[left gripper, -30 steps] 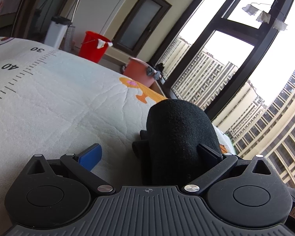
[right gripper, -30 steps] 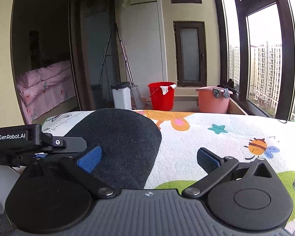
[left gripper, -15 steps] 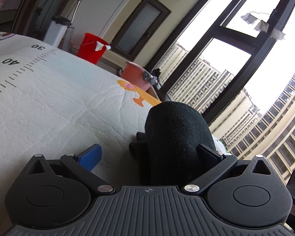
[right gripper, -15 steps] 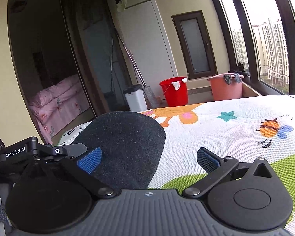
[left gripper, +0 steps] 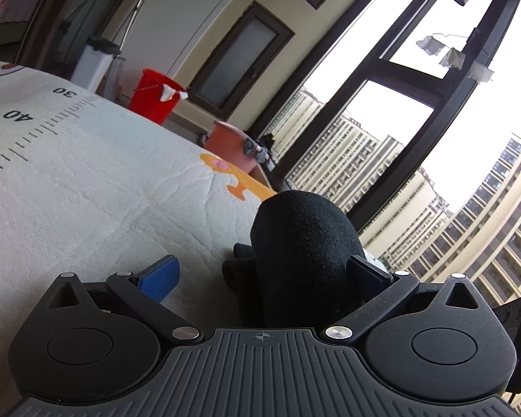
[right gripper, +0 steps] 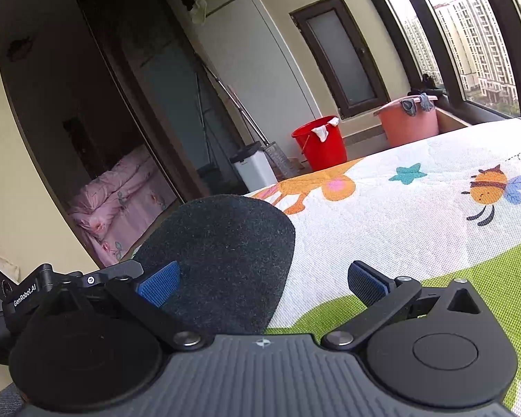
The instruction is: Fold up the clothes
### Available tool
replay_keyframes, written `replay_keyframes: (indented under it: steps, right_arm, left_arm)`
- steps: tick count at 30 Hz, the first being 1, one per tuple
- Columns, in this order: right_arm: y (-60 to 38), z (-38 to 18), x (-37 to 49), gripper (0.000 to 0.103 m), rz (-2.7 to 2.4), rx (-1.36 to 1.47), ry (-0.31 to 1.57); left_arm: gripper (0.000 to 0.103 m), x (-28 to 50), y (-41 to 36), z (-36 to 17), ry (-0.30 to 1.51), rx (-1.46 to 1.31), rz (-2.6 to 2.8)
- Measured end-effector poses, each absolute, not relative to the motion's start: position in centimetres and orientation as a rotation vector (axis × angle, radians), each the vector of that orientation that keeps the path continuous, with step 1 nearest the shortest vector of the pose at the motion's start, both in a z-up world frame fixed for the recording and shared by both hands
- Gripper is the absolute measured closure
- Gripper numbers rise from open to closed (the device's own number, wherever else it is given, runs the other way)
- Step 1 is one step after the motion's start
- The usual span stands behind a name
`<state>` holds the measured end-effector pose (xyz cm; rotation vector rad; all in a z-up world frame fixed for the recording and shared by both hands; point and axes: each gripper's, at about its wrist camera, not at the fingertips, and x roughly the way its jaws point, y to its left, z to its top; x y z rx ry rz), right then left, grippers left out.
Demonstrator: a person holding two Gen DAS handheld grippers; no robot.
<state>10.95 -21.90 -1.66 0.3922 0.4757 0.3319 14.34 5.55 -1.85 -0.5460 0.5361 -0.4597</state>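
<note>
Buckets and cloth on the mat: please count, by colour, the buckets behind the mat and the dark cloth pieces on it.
Red bucket: 1
Pink bucket: 1
Dark cloth: 1
Total: 3

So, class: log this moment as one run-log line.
left gripper: open, beside dark garment | right gripper: open, garment between fingers | surface: printed mat

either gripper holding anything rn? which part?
Neither. Both the left gripper and right gripper stand open; the dark garment bulges up between the fingers of each but is not clamped.
</note>
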Motion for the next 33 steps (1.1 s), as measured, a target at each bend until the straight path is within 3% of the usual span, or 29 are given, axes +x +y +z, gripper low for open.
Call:
replay_keyframes:
  steps: [33]
  right_arm:
    - [-21.45,-1.85,11.16,0.0,0.335,0.43,0.486]
  left_arm:
    - [0.0,14.52,5.53,-1.92,0.537,-0.559,-0.468]
